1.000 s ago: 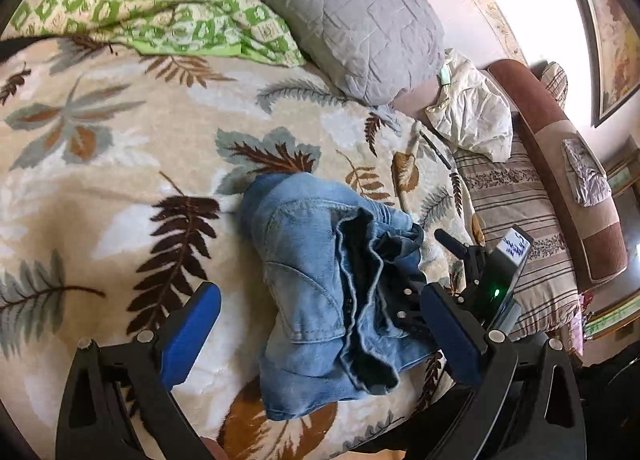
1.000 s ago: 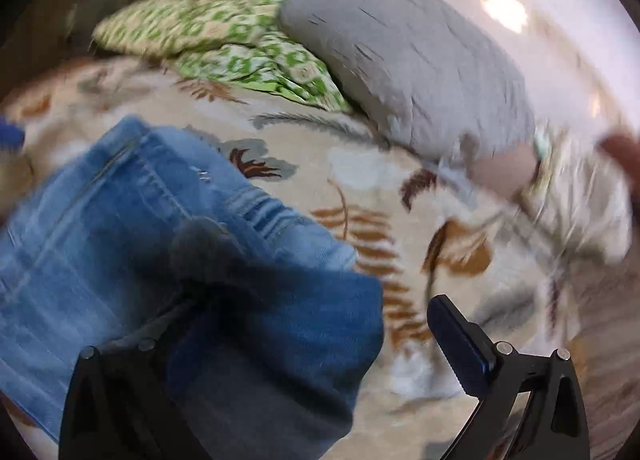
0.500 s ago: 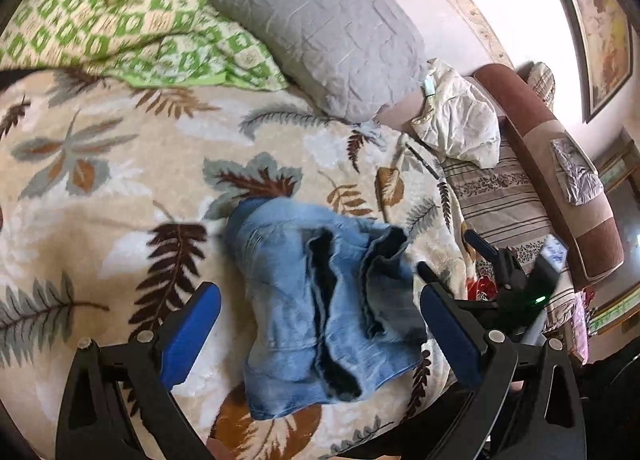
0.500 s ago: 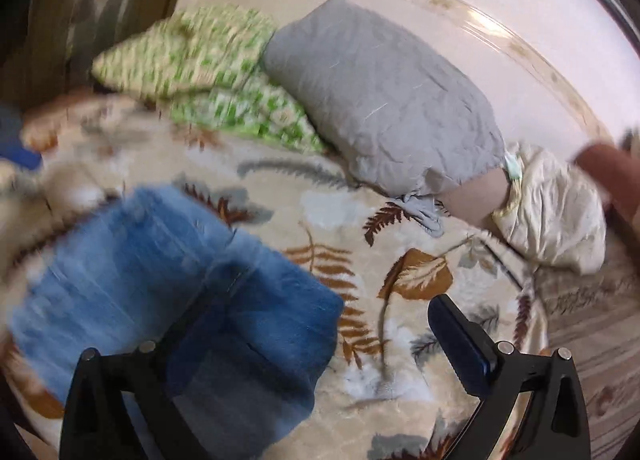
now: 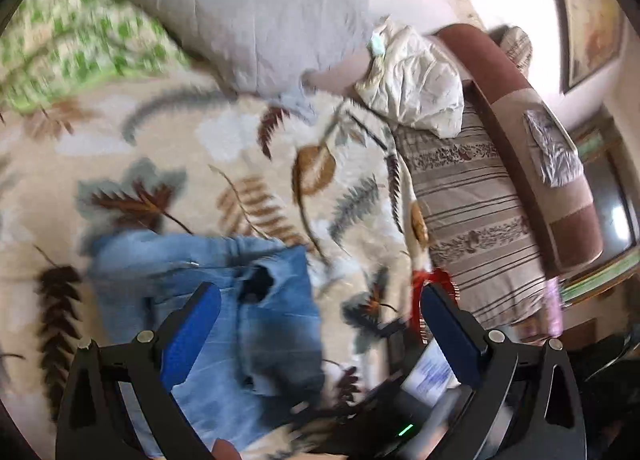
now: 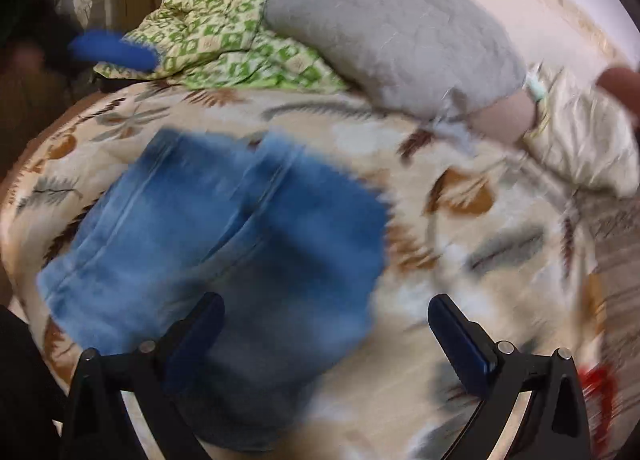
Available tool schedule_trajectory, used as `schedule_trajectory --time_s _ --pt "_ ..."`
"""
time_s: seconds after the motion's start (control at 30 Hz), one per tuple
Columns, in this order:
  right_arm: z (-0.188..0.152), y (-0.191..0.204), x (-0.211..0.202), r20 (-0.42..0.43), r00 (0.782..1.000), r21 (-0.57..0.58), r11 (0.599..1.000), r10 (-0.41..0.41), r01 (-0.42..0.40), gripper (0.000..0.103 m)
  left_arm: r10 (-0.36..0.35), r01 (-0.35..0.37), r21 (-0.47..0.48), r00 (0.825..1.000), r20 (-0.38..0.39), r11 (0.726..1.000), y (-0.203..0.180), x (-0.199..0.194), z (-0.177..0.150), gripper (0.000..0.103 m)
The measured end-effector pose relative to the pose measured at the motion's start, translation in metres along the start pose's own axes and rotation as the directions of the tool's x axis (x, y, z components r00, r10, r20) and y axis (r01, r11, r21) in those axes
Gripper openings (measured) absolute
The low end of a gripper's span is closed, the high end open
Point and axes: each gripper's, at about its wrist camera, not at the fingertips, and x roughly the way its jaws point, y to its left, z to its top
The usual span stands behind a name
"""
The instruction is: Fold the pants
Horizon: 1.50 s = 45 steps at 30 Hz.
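Folded blue jeans [image 5: 208,300] lie on the leaf-patterned bedspread [image 5: 200,163], low and left of centre in the left wrist view. My left gripper [image 5: 316,324] hangs open above them, its left pad over the denim, with nothing held. In the right wrist view the jeans [image 6: 224,240] are a flat folded stack at lower left, blurred by motion. My right gripper [image 6: 324,332] is open above their right edge and holds nothing. A blue pad of the left gripper [image 6: 114,49] shows at the far upper left there.
A grey pillow [image 5: 248,15] and a green checked quilt [image 5: 72,43] lie at the head of the bed. A cream cloth bundle [image 5: 416,79] and a brown striped sofa [image 5: 480,203] stand to the right. The bedspread [image 6: 460,227] lies bare right of the jeans.
Both grippers have pulled up and away from the jeans. The jeans went from a bunched heap to a flatter folded stack. The left view has swung to the right; both views are blurred.
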Motion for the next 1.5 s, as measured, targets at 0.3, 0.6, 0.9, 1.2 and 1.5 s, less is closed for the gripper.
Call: schedule_trajectory --time_s 0.3,0.6,0.9,1.2,1.5 --pt "-0.029 -0.038 -0.053 0.161 0.987 0.180 0.984 -0.020 -0.010 0.103 0.543 -0.512 0.350 0.840 0.014 0.784 -0.013 0.074 0.002 0.100" --pt "-0.015 -0.056 -0.051 0.134 0.990 0.196 0.981 -0.040 0.014 0.103 0.610 -0.557 0.331 0.788 -0.077 0.761 0.045 0.101 -0.012 0.103" --pt "-0.005 -0.011 0.002 0.007 1.000 0.095 0.995 -0.025 0.024 0.103 0.643 -0.609 0.303 0.765 -0.018 0.733 0.026 0.067 0.001 0.103" --pt "-0.029 0.000 0.017 -0.051 0.998 0.080 0.996 -0.031 0.035 0.102 0.688 -0.618 0.381 0.722 -0.071 0.688 0.046 0.110 0.002 0.103" --pt "-0.004 -0.023 -0.056 0.144 0.989 0.146 0.989 -0.037 0.016 0.103 0.530 -0.531 0.206 0.846 0.067 0.822 0.033 -0.008 -0.036 0.103"
